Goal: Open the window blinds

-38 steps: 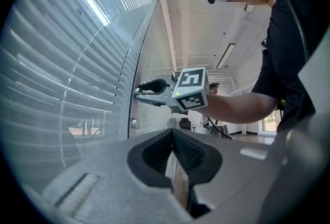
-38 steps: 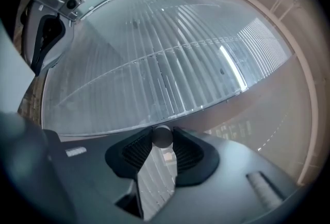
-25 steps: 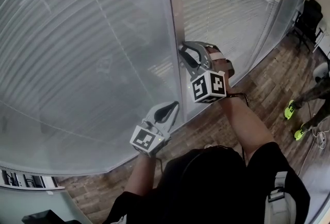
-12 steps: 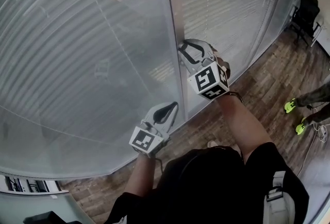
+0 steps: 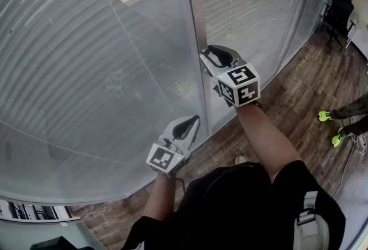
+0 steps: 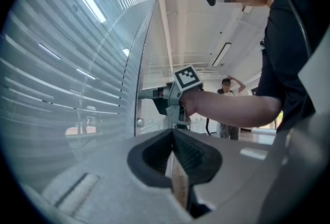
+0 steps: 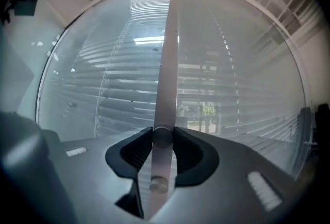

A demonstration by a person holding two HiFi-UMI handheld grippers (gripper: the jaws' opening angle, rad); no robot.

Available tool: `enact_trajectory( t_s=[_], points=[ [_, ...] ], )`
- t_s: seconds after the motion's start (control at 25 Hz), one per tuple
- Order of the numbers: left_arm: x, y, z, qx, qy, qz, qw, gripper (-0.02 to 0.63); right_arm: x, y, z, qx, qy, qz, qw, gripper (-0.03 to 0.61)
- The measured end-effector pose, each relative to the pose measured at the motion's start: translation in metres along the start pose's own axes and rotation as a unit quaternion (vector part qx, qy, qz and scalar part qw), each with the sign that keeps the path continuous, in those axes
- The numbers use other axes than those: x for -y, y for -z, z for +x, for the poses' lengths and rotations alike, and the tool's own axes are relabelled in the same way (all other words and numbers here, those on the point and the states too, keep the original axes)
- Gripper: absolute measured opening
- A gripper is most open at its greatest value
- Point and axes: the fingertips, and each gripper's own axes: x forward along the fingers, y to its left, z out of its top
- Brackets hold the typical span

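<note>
Office interior: a tall glass wall (image 5: 115, 128) fitted with white horizontal slatted blinds (image 5: 259, 2), a brown wood-plank floor (image 5: 287, 99) below it, and a black office chair (image 5: 339, 13) at its right end.

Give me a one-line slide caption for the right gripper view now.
Right gripper with its jaws clamped on a round knob on the window post, slatted blinds to either side.

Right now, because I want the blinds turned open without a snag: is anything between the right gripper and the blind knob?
Nothing visible. The right gripper has its jaws closed on the round knob on the window frame post. The left gripper hangs lower, jaws together, empty, clear of it.
</note>
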Motion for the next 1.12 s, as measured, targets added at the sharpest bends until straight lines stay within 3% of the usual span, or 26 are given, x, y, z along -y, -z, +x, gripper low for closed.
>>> enact_trajectory(
  t_s=[0.16, 0.36, 0.72, 0.88, 1.12],
  points=[
    [0.002, 0.003, 0.003, 0.004, 0.005, -0.007, 1.0000, 0.005, 0.001, -0.001, -0.002, 0.010, -0.013, 0.087, 0.996, 0.127],
    [0.008, 0.001, 0.006, 0.001, 0.016, -0.009, 0.9998, 0.005, 0.000, -0.003, -0.005, 0.016, -0.011, 0.119, 0.993, 0.127],
    [0.006, 0.008, 0.008, -0.003, 0.007, -0.015, 0.9999, 0.005, 0.001, 0.000, -0.005, 0.019, -0.010, 0.100, 0.995, 0.127],
    [0.003, 0.002, 0.011, 0.010, 0.005, 0.004, 0.9999, 0.005, 0.000, -0.003, -0.004, 0.019, -0.019, 0.080, 0.996, 0.129],
    [0.004, 0.003, 0.013, -0.004, -0.007, -0.012, 0.9999, 0.005, 0.000, -0.003, -0.004, 0.026, -0.020, 0.084, 0.996, 0.130]
  ],
)
